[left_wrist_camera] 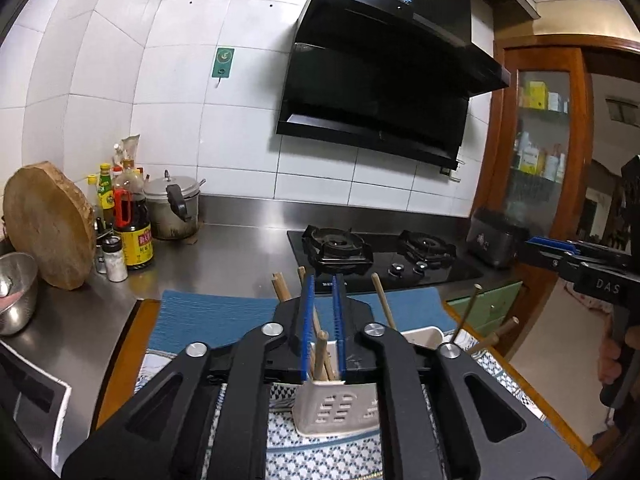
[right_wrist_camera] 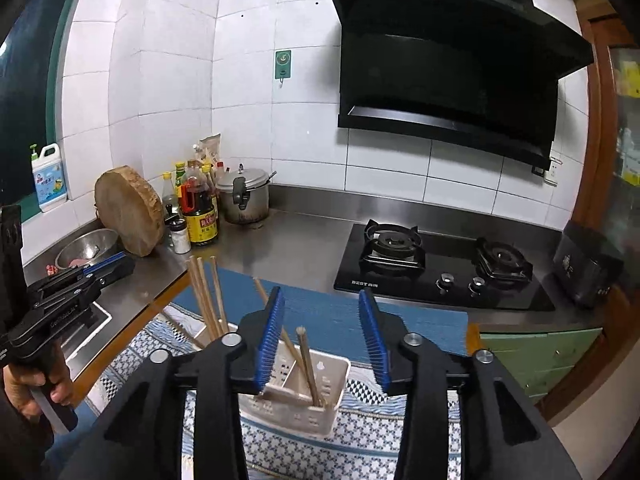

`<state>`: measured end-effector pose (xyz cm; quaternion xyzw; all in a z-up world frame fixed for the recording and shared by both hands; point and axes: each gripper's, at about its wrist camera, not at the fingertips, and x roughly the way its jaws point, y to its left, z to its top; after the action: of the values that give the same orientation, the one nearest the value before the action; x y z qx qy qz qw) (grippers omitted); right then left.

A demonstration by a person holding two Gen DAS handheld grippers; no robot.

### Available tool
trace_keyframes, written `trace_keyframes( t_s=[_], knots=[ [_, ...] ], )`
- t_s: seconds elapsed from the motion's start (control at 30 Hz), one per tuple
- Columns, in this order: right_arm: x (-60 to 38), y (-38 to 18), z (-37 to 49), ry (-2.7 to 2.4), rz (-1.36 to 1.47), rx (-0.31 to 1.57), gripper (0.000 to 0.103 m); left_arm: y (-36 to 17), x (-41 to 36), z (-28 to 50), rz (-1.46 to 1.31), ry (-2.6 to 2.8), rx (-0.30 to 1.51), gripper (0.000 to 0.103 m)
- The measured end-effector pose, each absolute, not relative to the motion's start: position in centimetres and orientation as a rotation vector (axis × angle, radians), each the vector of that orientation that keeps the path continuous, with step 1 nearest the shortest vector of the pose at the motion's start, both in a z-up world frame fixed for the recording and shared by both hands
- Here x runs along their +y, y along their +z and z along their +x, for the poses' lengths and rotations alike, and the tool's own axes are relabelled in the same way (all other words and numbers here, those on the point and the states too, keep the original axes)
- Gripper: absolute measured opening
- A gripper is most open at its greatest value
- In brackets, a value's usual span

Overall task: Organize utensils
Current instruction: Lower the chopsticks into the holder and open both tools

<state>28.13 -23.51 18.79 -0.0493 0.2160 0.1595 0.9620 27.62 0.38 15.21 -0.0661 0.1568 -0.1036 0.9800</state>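
A white perforated utensil holder (left_wrist_camera: pixel 340 408) stands on a patterned cloth, with several wooden chopsticks leaning out of it. In the left wrist view my left gripper (left_wrist_camera: pixel 323 280) hangs just above the holder. Its blue pads are a narrow gap apart, and a pair of chopsticks (left_wrist_camera: pixel 321 354) stands loose between them, lower ends in the holder. In the right wrist view my right gripper (right_wrist_camera: pixel 321 294) is open wide over the same holder (right_wrist_camera: pixel 304 404). Two chopsticks (right_wrist_camera: pixel 307 364) stand free in the compartment below it. More chopsticks (right_wrist_camera: pixel 206 300) lean at the left end.
A blue mat (right_wrist_camera: pixel 332 320) lies behind the holder on the steel counter. A black gas hob (right_wrist_camera: pixel 440 268) is at the right and a range hood (right_wrist_camera: pixel 440 60) hangs above it. A round wooden board (right_wrist_camera: pixel 128 212), sauce bottles (right_wrist_camera: pixel 198 208), a pressure cooker (right_wrist_camera: pixel 242 196) and a steel bowl (right_wrist_camera: pixel 86 248) crowd the back left.
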Motion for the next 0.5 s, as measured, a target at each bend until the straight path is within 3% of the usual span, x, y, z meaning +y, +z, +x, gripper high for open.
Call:
trace_keyframes(
  t_s=[0.03, 0.13, 0.23, 0.33, 0.5],
  knots=[
    [-23.6, 18.7, 27.4, 0.324, -0.099, 0.435, 0.048, 15.3, 0.4, 27.0, -0.132, -0.211, 0.313, 0.023],
    [-24.0, 18.4, 25.4, 0.338, -0.098, 0.431, 0.054, 15.5, 0.2, 24.9, -0.113, -0.210, 0.305, 0.025],
    [-24.4, 18.1, 23.2, 0.349, -0.089, 0.426, 0.061, 15.5, 0.2, 22.7, -0.105, -0.206, 0.301, 0.036],
    [-24.8, 17.7, 20.9, 0.353, -0.087, 0.418, 0.067, 15.5, 0.1, 20.3, -0.093, -0.204, 0.295, 0.038],
    [-25.3, 16.9, 17.1, 0.359, -0.080, 0.403, 0.072, 14.7, 0.1, 16.7, -0.083, -0.188, 0.299, 0.052]
  ],
)
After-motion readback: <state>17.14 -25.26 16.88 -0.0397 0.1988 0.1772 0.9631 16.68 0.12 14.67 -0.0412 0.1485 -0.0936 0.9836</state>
